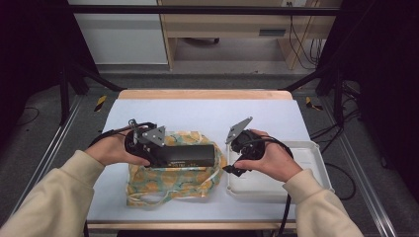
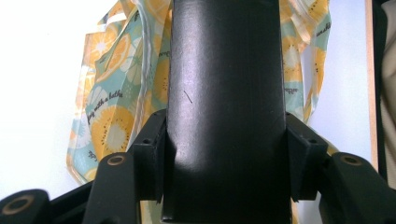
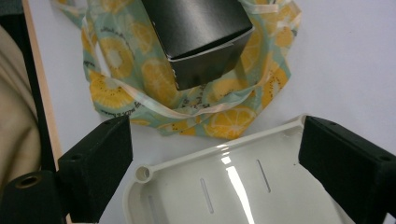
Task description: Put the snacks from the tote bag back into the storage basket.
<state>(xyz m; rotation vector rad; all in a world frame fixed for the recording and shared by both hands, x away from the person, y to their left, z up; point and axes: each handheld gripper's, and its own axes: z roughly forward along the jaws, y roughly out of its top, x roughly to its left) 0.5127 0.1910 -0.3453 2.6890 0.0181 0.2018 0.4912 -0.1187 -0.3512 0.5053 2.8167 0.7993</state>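
A long black box [image 1: 190, 154] lies level over a bag printed with orange slices [image 1: 168, 183], which is spread on the white table. My left gripper [image 1: 163, 154] is shut on the box's left end. In the left gripper view both pads [image 2: 150, 156] press against the sides of the box [image 2: 226, 93], with the bag [image 2: 112, 116] beneath. My right gripper [image 1: 231, 170] hovers at the left edge of a white plastic tray [image 1: 316, 168]. Its jaws stand open with nothing between them [image 3: 224, 163], above the tray's corner [image 3: 210, 151] and facing the box's end [image 3: 201, 37].
The bag's pale handles [image 3: 154, 105] trail loose toward the tray. The table's wooden front edge [image 3: 42, 93] and a beige sleeve [image 3: 14, 135] lie close by. Bare white tabletop [image 1: 207, 111] stretches behind the bag and tray.
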